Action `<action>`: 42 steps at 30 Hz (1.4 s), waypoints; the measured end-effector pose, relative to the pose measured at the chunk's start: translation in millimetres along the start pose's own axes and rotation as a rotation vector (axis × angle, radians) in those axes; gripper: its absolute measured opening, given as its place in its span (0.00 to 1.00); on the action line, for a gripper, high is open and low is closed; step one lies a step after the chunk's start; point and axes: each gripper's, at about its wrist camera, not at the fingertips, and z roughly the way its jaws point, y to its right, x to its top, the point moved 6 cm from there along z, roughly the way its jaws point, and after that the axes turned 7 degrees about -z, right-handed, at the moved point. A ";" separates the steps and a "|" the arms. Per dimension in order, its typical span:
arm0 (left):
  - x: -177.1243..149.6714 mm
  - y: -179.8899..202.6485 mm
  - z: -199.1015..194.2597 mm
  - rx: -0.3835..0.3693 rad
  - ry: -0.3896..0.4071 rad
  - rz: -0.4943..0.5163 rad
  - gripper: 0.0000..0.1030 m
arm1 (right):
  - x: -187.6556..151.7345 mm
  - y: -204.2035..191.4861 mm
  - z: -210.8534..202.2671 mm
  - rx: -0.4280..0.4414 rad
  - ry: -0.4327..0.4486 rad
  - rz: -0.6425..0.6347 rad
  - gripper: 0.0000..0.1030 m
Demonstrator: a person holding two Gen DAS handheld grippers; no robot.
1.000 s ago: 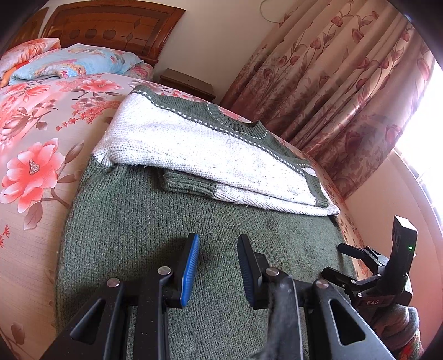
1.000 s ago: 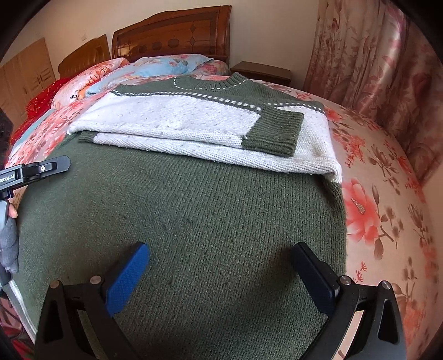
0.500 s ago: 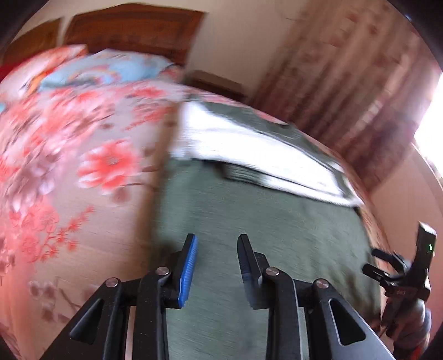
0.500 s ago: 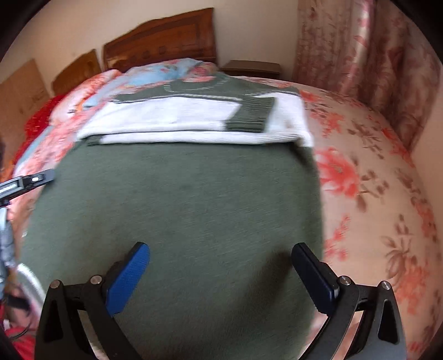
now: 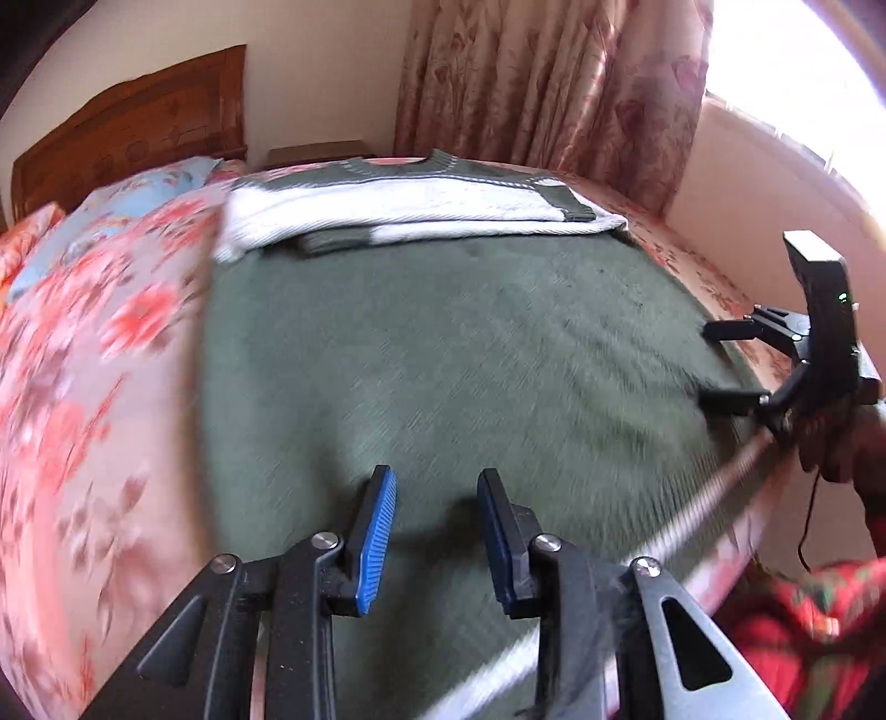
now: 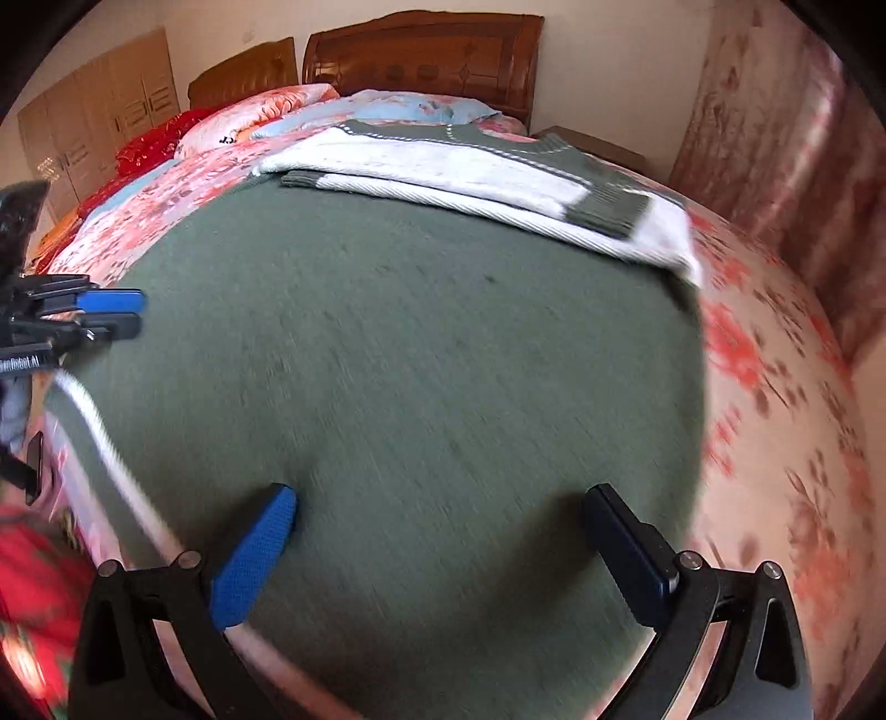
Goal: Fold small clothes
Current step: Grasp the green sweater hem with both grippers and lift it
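Observation:
A green and white knit sweater [image 5: 443, 343] lies flat on the bed, its white sleeves folded across the chest at the far end [image 5: 410, 213]. It also fills the right wrist view [image 6: 415, 360]. My left gripper [image 5: 434, 518] hovers over the sweater's near hem, jaws partly open with nothing between them. My right gripper [image 6: 443, 543] is wide open and empty above the hem on the other side. Each gripper shows in the other's view: the right one [image 5: 731, 365] at the right edge, the left one [image 6: 119, 315] at the left edge.
The bed has a floral pink sheet [image 6: 775, 387] and pillows [image 6: 421, 105] by the wooden headboard [image 6: 421, 52]. A floral curtain [image 5: 554, 83] and a nightstand [image 5: 315, 152] stand behind the bed. A red patterned cloth [image 5: 803, 615] lies by the bed's near edge.
Both grippers have drawn back toward the sweater's hem and swung sideways; the views are blurred by motion. The left jaws stay narrow, the right jaws stay wide. The sweater lies as before.

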 end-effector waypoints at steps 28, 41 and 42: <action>-29.9 27.2 -14.4 -0.157 -0.088 -0.044 0.28 | -19.2 -28.2 -12.7 0.048 0.015 -0.048 1.00; -14.3 -50.1 -47.6 0.022 0.007 -0.312 0.29 | -41.0 49.8 -47.6 -0.041 0.064 0.284 1.00; -18.8 -51.6 -47.1 0.004 -0.007 -0.327 0.29 | -45.2 50.4 -46.7 -0.032 0.059 0.300 1.00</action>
